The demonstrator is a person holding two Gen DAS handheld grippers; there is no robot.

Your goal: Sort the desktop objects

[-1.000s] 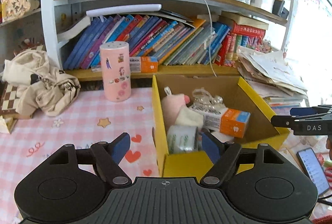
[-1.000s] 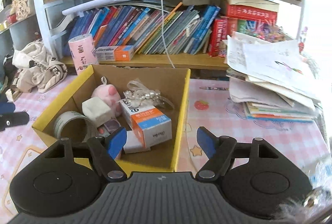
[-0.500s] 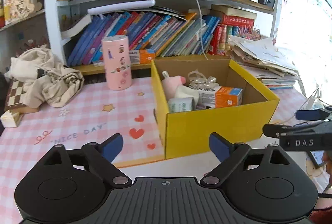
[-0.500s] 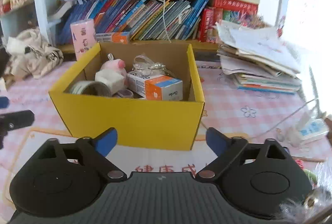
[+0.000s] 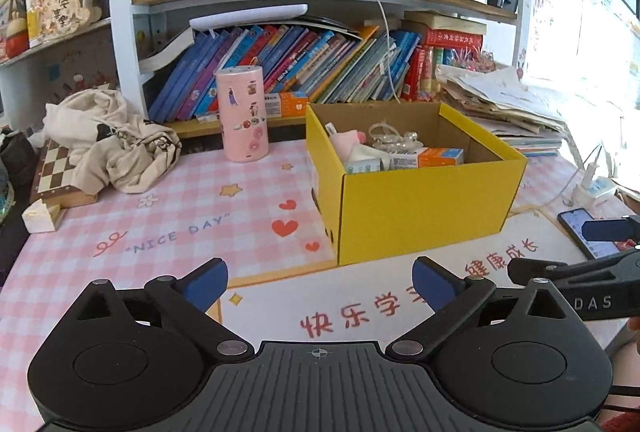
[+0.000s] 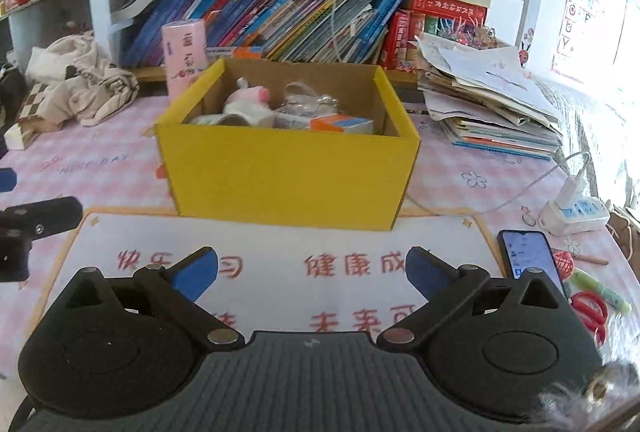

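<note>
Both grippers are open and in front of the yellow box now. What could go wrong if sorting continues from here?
1. The white cable runs along the table beside the yellow box; the right hand-held gripper might snag it.
2. The smartphone lies close to that gripper and could be knocked.
3. The scissors sit near the table edge; a clumsy grasp may push them off.

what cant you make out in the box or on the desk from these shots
- Box floor and lower contents: both views, hidden by its yellow walls.
- Chessboard: left view, mostly under the cloth.
- Scissors: right view, partly behind the right gripper.
- Phone: left view, screen text too small.
</note>
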